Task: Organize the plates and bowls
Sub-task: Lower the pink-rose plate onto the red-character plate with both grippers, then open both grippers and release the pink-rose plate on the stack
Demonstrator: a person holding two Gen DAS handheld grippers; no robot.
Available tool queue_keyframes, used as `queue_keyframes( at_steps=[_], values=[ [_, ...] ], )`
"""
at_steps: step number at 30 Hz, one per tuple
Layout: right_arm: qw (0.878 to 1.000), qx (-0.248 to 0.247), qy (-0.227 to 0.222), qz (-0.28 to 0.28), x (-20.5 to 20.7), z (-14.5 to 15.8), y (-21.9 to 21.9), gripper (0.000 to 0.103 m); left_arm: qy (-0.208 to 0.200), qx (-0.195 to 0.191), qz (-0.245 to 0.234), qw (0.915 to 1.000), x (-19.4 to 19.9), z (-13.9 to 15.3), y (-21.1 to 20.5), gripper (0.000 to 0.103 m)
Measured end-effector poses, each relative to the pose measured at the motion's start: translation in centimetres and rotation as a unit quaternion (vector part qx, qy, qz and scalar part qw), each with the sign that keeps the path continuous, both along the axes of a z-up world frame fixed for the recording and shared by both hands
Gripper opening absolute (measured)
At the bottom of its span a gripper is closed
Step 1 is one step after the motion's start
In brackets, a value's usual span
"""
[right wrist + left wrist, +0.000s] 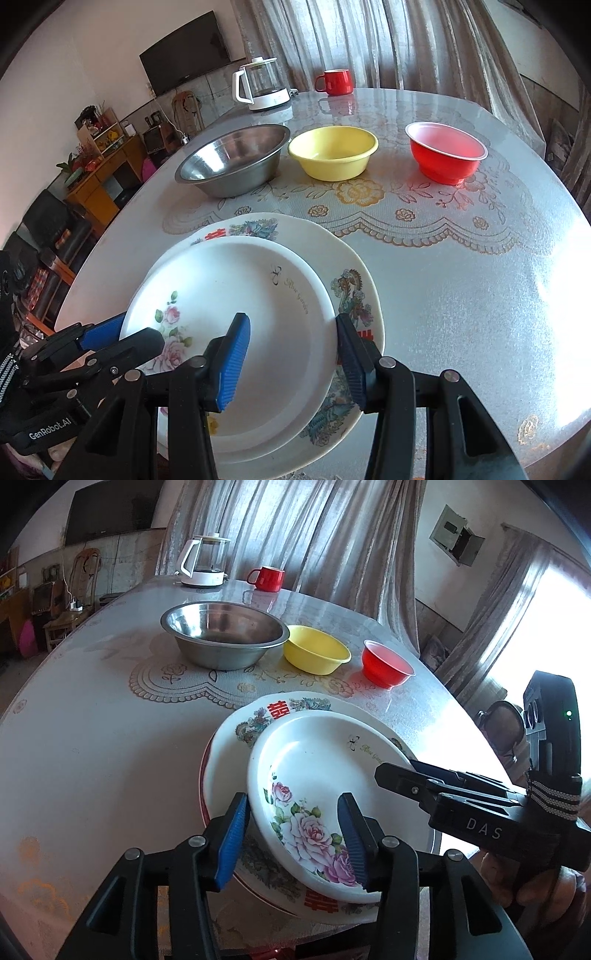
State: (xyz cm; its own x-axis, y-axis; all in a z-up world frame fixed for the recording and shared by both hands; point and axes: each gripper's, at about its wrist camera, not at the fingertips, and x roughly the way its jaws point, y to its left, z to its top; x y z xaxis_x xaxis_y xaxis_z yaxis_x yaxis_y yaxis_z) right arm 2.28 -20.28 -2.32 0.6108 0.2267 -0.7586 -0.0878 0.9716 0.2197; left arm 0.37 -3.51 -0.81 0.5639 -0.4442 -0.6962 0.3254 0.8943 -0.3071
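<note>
The rose plate [314, 775] is lying nested on top of the larger dragon-patterned plate [236, 734], and that stack is sitting at the near edge of the surface [92, 738]; a red rim of a further plate seems to be showing under the stack's left side.

The left gripper [293, 840] is standing with its blue pads apart, straddling the rose plate's near-left rim, one pad outside the rim and the other over the plate's flowered inside; neither pad is clearly pressing on it. The right gripper [293, 360] is likewise standing open at the opposite side of the rose plate [236, 332], with one pad over the plate's hollow and the other just outside its right rim, above the dragon-patterned plate [354, 295]. In the left wrist view it is reaching in from the right of the rose plate.

Beyond the rose plate, three bowls are standing in a row: the steel bowl [232, 162] to the left, the yellow bowl [332, 151] just beside it, and the red bowl [445, 151] set apart on the right. Farther behind the rose plate, a glass kettle [262, 85] and a red mug [334, 82] are standing near the curtain [369, 37].
</note>
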Motion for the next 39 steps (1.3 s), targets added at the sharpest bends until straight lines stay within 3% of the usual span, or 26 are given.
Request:
queue_keyframes(
  at_steps=[5, 15, 19, 23, 39],
  values=[
    [1.0, -0.006, -0.004, -0.004, 0.0, 0.1, 0.0, 0.049, -0.019, -0.021, -0.013, 0.9995, -0.2, 1.0, 0.0, 0.052],
    [1.0, -0.009, -0.01, -0.004, -0.5, 0.3, -0.5, 0.049, -0.011, -0.004, 0.006, 0.9999, -0.1, 0.5, 0.5, 0.052],
    [0.999, -0.034, -0.011, 0.011, -0.6, 0.2, 0.4, 0.049, -0.013, 0.003, -0.001, 0.9999, -0.2, 0.4, 0.3, 0.052],
    [0.997, -0.067, -0.013, 0.026, -1.0, 0.1, 0.8, 0.043, -0.006, 0.01, -0.002, 0.9999, -0.1, -0.1, -0.1, 0.052],
    [0.997, -0.067, -0.019, 0.021, -1.2, 0.1, 0.8, 0.045, -0.021, 0.027, 0.009, 0.9994, -0.2, 0.4, 0.0, 0.056]
  ],
)
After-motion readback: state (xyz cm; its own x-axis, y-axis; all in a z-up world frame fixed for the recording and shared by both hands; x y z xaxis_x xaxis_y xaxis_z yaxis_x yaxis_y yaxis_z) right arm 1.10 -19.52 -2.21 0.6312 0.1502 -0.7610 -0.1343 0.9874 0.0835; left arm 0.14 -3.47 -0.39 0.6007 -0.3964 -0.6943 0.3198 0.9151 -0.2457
